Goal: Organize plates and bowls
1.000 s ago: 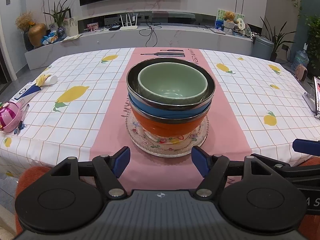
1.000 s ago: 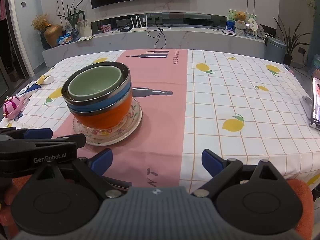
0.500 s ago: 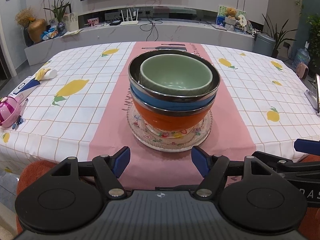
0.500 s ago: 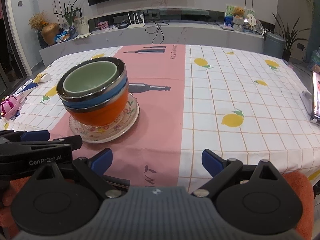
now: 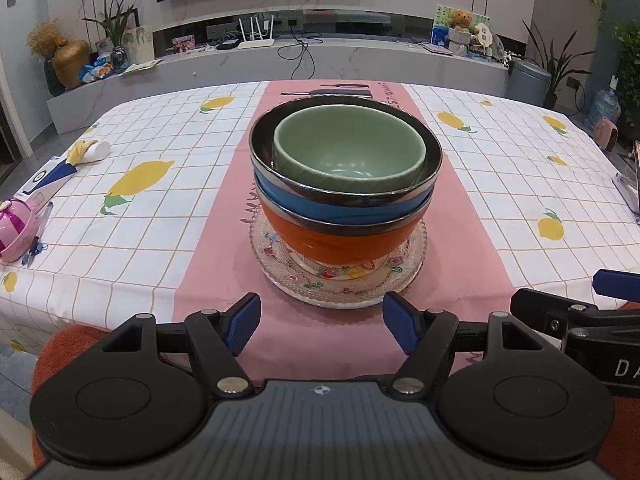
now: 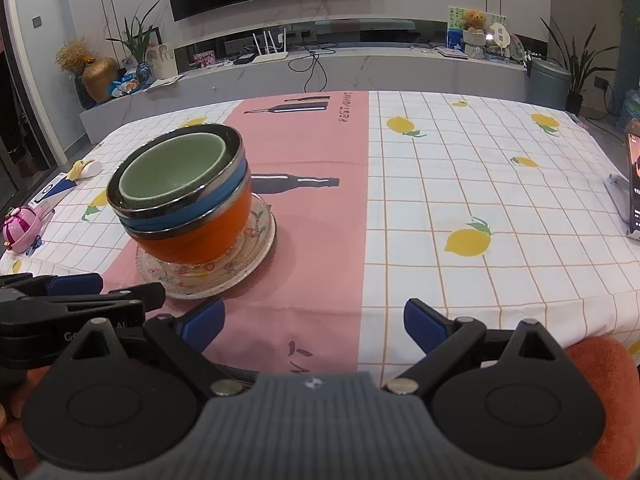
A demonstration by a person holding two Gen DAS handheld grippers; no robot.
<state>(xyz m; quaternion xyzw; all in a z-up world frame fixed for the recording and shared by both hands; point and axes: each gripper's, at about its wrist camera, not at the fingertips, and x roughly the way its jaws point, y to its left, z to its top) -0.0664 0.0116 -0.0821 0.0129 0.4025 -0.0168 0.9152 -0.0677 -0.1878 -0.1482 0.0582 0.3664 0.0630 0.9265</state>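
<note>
Showing a phone [image 6: 634,184] only from the right wrist.

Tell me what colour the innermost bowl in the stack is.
Pale green: the innermost bowl shows best in the left wrist view.

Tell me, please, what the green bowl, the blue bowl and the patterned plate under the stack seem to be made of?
Green bowl: likely glazed ceramic, with a thick glossy rim. Blue bowl: apparently steel inside a matte coloured shell, given its mirror-like rim. Patterned plate: probably pressed glass, clear with a beaded edge and floral print.
</note>
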